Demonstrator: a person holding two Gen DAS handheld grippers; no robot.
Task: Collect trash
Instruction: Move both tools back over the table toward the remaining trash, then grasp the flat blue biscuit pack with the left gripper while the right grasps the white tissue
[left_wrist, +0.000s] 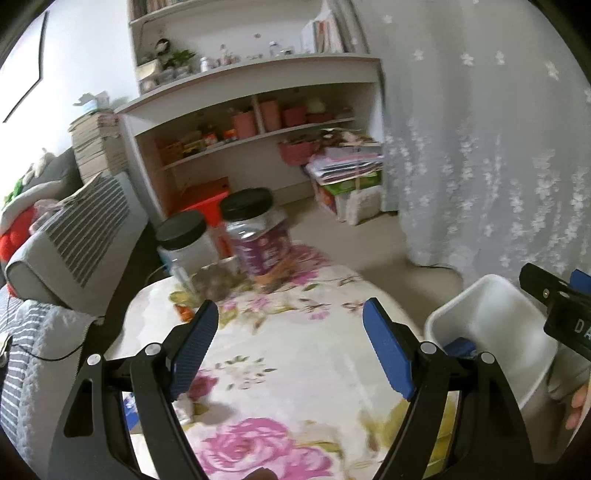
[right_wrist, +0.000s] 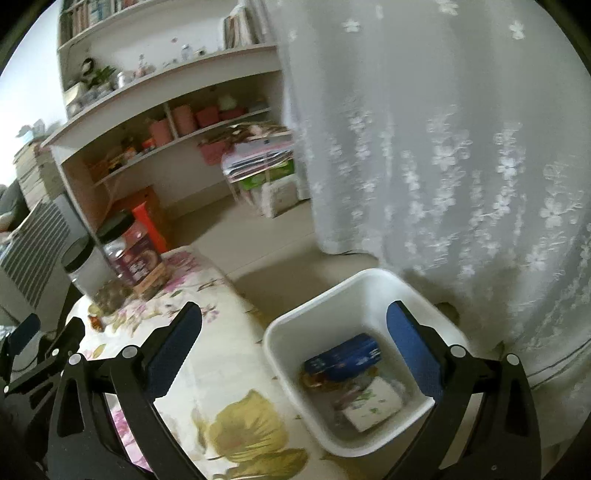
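Floral tablecloth (left_wrist: 295, 354) is seen centre-frame — left gripper (left_wrist: 290, 339) and right gripper (right_wrist: 295, 343) are held open, empty; white bin (right_wrist: 280, 332) lower right.

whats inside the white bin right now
In the white bin lie a dark blue packet, a white wrapper with a green print and something brownish beside the packet. Whatever sits beneath these is covered, and the blur hides finer detail.
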